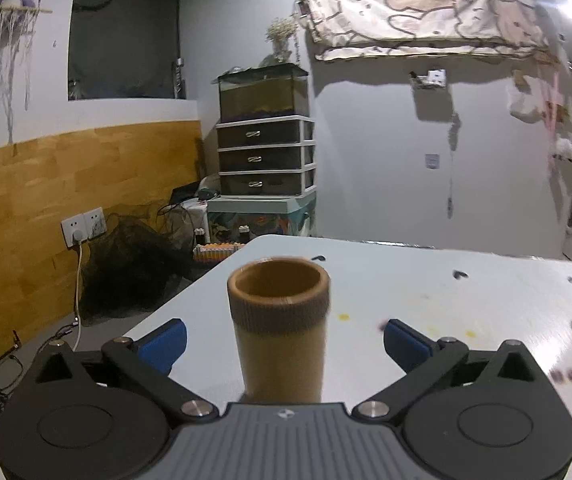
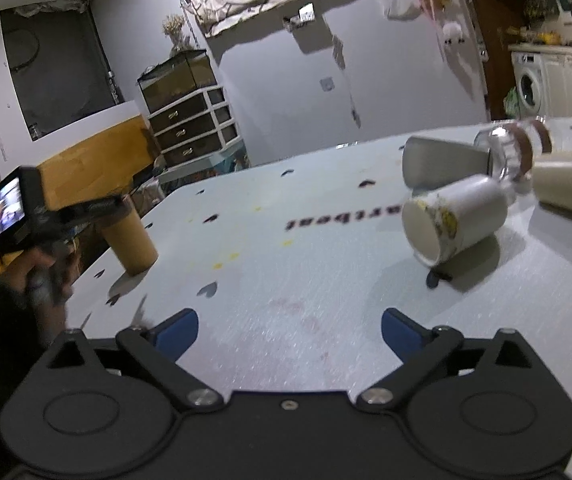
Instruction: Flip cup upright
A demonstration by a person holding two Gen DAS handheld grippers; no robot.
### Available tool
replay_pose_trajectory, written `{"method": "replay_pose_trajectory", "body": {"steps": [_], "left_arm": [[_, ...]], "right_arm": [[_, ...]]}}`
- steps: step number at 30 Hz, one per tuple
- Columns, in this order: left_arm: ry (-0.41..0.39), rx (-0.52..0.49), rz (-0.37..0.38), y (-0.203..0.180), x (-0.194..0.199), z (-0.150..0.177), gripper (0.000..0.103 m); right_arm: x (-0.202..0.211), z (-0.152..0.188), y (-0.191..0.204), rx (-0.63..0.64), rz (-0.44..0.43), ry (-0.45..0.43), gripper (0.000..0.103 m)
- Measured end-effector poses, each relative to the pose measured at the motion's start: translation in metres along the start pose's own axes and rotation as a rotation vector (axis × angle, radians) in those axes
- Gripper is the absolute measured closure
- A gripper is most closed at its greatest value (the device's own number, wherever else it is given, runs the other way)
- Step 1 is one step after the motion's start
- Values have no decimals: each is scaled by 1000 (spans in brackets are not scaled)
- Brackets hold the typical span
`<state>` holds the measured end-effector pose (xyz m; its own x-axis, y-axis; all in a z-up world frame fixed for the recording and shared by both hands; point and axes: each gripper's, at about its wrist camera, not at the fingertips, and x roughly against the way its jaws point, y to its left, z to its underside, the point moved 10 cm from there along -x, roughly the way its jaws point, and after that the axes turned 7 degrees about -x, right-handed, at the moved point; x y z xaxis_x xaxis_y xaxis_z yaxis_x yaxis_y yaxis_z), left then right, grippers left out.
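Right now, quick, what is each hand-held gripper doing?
Left hand-held gripper: open, holding nothing; the brown cup stands upright between its fingers.
Right hand-held gripper: open, holding nothing.

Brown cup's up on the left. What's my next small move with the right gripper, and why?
Probably ease the open right gripper forward-right toward the white mug: it lies on its side on the table, mouth toward the camera. The brown cup stands upright between the open left gripper.

The tan cup (image 1: pixel 279 330) stands upright, mouth up, near the worktop's (image 1: pixel 426 312) left edge — a plain cylinder with a darker ribbed band under its rim — while the white mug (image 2: pixel 452 218), yellow-marked, lies on its side well apart from it, mouth towards the camera.
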<state>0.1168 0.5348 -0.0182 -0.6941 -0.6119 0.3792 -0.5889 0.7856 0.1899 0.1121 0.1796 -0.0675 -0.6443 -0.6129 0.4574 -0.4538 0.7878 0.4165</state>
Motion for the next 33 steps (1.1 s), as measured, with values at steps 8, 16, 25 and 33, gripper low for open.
{"method": "replay_pose_trajectory", "body": {"steps": [8,16,25,33], "left_arm": [[20,13,57,-18,62,27,0],[3,17,100,-31,112,41,0],[-6,4,145,-43,148,57,0],[-35,-42,172,-57,166,59,0]], "right_arm": [[2,-17,0,49,33,-65,1],[6,-22,2,111,67,-118,0],[12,-23,0,141,93,-144,0],[15,-25,4,184,125,-168,0]]}}
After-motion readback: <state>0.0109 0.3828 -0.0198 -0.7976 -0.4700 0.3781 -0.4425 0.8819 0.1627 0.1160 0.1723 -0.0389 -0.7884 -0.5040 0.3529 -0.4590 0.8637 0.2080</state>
